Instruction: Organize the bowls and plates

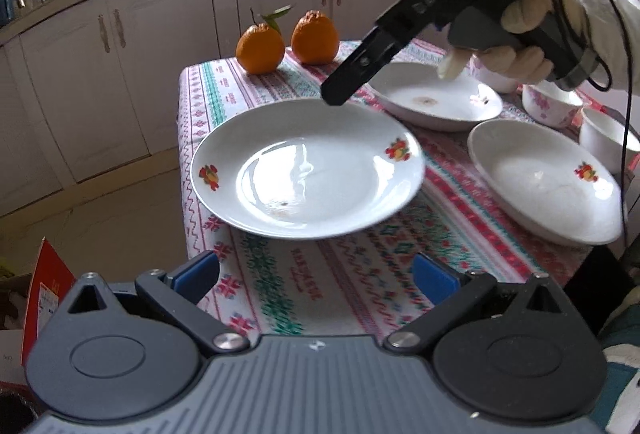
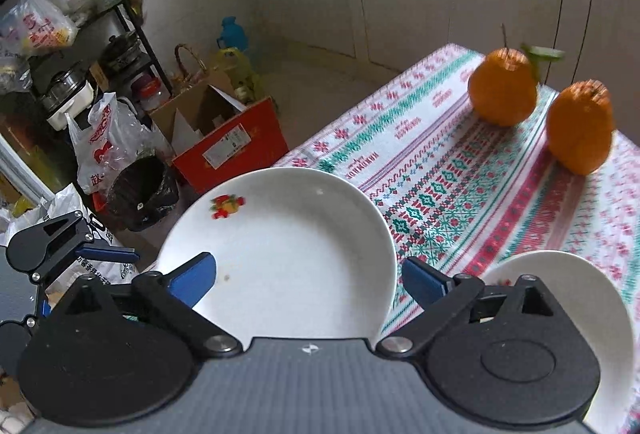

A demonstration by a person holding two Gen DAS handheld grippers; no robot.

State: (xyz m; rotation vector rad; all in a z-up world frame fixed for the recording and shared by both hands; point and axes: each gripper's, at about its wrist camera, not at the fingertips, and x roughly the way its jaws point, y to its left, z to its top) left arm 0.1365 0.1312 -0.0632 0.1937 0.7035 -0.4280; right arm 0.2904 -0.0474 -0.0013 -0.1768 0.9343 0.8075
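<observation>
My left gripper (image 1: 316, 276) is spread wide w/ nothing between the pads, low at the table's near edge. The nearest plate (image 1: 308, 170) overhangs the tablecloth (image 1: 360, 290) edge at left. My right gripper (image 2: 308, 274), also wide apart, hovers over its far rim. Two more plates (image 1: 436, 98) (image 1: 544, 182) lie right, bowls (image 1: 552, 104) beyond; oranges (image 1: 260, 48) at the far edge.

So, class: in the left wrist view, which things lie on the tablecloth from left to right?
Leafy orange → second orange → near plate → stained plate → right plate.
</observation>
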